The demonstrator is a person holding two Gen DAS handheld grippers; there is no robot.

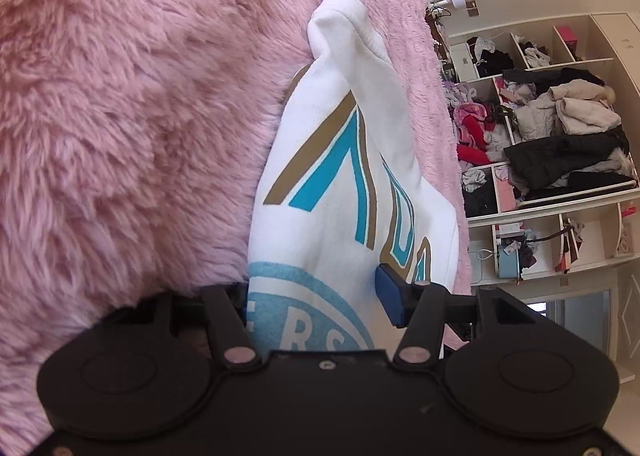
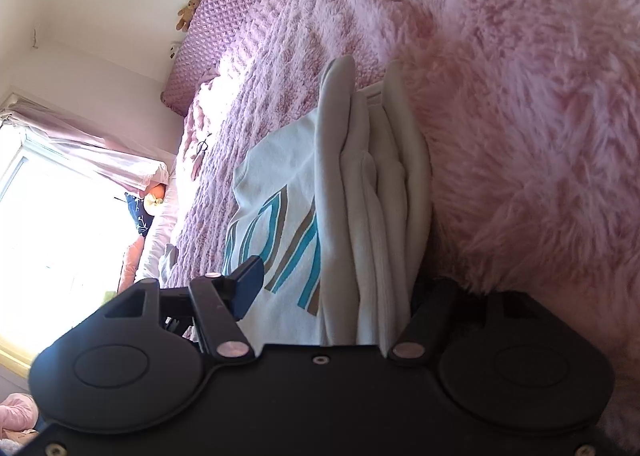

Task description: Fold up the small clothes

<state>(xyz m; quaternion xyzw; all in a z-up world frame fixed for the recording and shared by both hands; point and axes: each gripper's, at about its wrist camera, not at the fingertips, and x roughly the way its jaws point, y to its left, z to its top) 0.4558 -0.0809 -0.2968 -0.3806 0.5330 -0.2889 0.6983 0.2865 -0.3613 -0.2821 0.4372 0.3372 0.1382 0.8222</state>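
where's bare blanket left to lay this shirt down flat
Bare pink blanket lies past the white shirt, toward the quilted headboard, and on the fluffy stretch beside the shirt. It is crowded where both grippers straddle the bunched folds.

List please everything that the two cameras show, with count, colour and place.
sweatshirt: one, white with teal and tan print, on the blanket, between both grippers' fingers
blanket: one, pink, furry, under the sweatshirt
headboard: one, purple, quilted, far end of bed
teddy: one, tan, on the headboard
shelves: one unit, white, stuffed with clothes, beside the bed
window: one, bright, pink curtain above
left gripper: black, blue pads, around the sweatshirt
right gripper: black, around folded layers
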